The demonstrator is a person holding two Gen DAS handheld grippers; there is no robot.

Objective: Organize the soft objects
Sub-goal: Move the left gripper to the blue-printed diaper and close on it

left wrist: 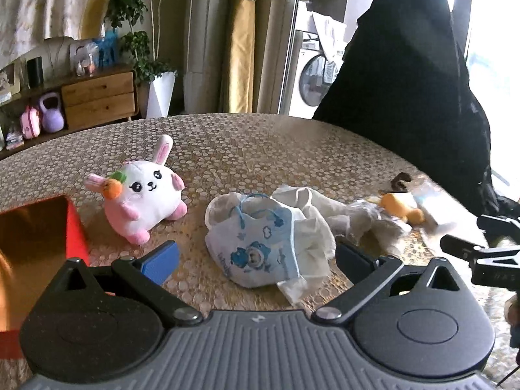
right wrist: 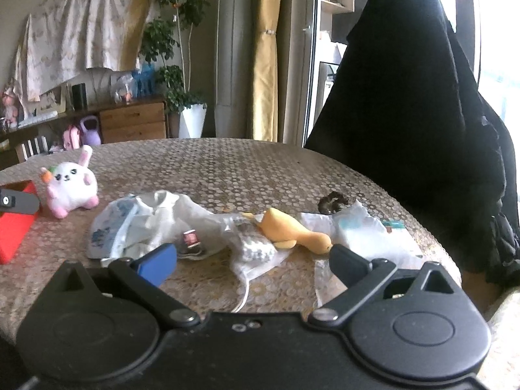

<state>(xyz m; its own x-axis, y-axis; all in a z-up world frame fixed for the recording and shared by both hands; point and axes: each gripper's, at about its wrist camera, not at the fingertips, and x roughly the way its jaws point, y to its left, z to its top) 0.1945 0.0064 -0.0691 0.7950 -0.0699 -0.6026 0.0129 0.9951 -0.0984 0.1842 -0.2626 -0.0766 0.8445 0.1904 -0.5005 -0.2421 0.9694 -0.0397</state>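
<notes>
Left gripper hangs low over the table, jaws spread wide and holding nothing; one finger carries a blue pad, the other is plain black. Between and just ahead of the fingers lies a crumpled white pouch — thin, soft, creased, printed with a blue cartoon bear and trimmed with blue cord handles. It rests on a wrinkled white cloth that trails off to the gripper's right. Ahead and to the left of the jaws sits a plush rabbit: rounded, fuzzy white body, pink feet and ears, an orange felt carrot at one ear. At the left edge, beside the left finger, stands a red box with a smooth, glossy interior. Right gripper is likewise spread, empty, close above the tabletop. Ahead of its jaws lies a smooth yellow-orange plush duck on its side, atop clear crinkled plastic wrap; a small dark curled object sits beyond it, identity unclear. A flat white packet lies ahead of the right finger. Table surface — a honeycomb-patterned covering, matte beige.
</notes>
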